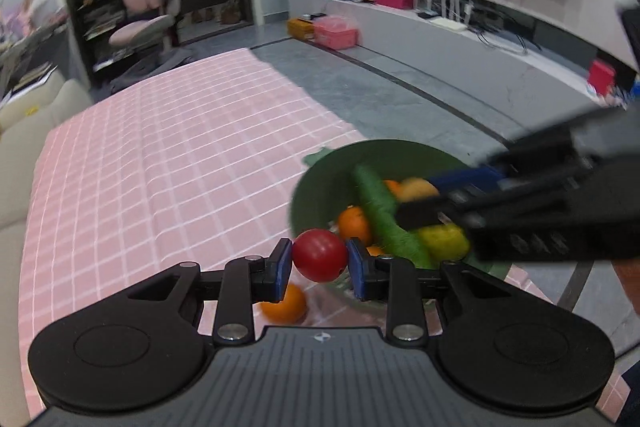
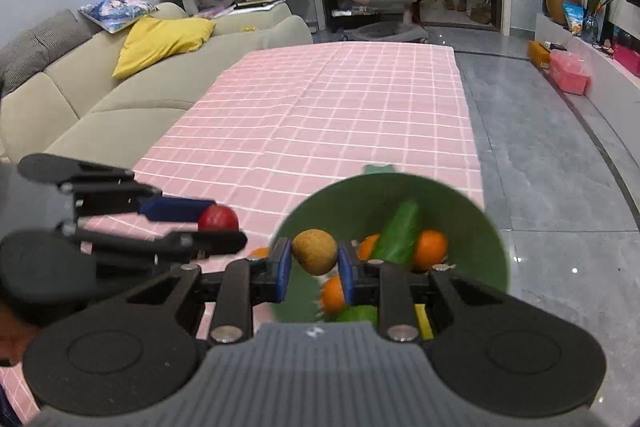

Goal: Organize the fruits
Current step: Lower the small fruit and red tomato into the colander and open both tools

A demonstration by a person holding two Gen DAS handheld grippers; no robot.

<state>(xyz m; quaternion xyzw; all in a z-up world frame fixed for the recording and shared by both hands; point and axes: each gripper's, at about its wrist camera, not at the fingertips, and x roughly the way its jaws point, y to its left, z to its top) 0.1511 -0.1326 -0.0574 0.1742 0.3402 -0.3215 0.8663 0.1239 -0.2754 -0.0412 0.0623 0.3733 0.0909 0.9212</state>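
— So, what is the left hand-held gripper doing?

— Its two blue pads are pinching a red apple from either side. The apple sits up off the tabletop, right at the near left rim of the green bowl.

— And the right hand-held gripper?

— Pressed onto a tan, roundish fruit, which it holds over the bowl's left edge. From the left wrist view the same fruit peeks out pale yellow between its fingers, above the bowl's contents.

— What lies in the bowl?

— A green cucumber lies slanted across the middle. Oranges flank it, one on each side in the right wrist view, with another lower down by the gripper's right pad. A yellow-green fruit rests against the cucumber on the bowl's right side; I cannot tell what kind it is.

— Anything outside the bowl?

— One loose orange sits on the pink checked cloth, just beside the bowl's near left wall and under the left gripper's left finger.

— Where does the bowl stand?

— Near the right edge of the tabletop, on the cloth. A small green tab pokes out behind its far rim. A beige sofa runs along the tabletop's left side, with a yellow cushion on it.
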